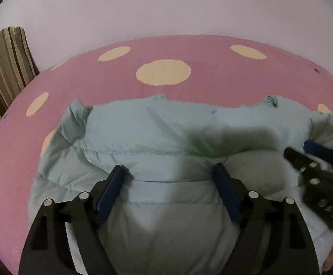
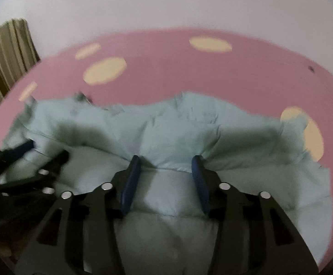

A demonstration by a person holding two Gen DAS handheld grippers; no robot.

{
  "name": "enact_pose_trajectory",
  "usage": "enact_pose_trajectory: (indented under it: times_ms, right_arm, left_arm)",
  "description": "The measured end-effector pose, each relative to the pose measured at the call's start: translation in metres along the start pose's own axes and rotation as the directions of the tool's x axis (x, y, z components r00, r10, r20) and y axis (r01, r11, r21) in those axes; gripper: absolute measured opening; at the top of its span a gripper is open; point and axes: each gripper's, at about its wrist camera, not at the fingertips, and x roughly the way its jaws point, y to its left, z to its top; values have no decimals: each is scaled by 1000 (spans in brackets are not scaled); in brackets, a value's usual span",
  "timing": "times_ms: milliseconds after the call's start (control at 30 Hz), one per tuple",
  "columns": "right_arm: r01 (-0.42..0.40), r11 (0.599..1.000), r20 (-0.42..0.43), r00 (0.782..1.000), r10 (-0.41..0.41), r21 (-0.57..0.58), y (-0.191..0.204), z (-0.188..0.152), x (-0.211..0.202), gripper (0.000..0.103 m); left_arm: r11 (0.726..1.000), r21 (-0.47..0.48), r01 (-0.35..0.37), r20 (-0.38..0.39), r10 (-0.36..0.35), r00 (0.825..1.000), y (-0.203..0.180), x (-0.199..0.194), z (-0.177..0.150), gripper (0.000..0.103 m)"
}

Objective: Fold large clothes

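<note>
Judging by the bunched teal puffer jacket on the pink spotted bed, I reckon folding is midway, my left tongs and right tongs both spread open over it.

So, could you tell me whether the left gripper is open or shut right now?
Open. The left gripper has its blue pads wide apart over the puffy jacket, clamping nothing.

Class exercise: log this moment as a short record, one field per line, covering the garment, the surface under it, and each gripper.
garment: pale green padded jacket, spread out and rumpled
surface: pink sheet with cream dots
left gripper: open, fingers wide over the jacket
right gripper: open, fingertips against a fold of the jacket
background: striped cloth at far left
</note>
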Motion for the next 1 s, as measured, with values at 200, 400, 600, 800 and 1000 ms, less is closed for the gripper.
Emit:
enact_pose_trajectory:
  times_ms: [200, 400, 600, 800, 1000]
  right_arm:
    - [34, 999, 11, 999, -34, -10, 6, -1, 11, 47]
    - [39, 998, 94, 995, -43, 48, -18, -11, -46, 53]
    - [86, 989, 7, 996, -88, 121, -55, -44, -24, 53]
    - [73, 989, 63, 995, -82, 132, -62, -49, -70, 65]
    - [117, 973, 58, 990, -131, 200, -95, -90, -111, 83]
  left_arm:
    - [998, 34, -50, 20, 49, 999, -7, 5, 0, 81]
    - [999, -5, -53, 115, 53, 992, 15, -46, -7, 81]
    - [1000, 0, -13, 6, 13, 1000, 21, -3, -22, 82]
    - [999, -43, 0, 26, 1, 1000, 43, -42, -25, 81]
    - [989, -137, -51, 9, 52, 999, 88, -77, -64, 82]
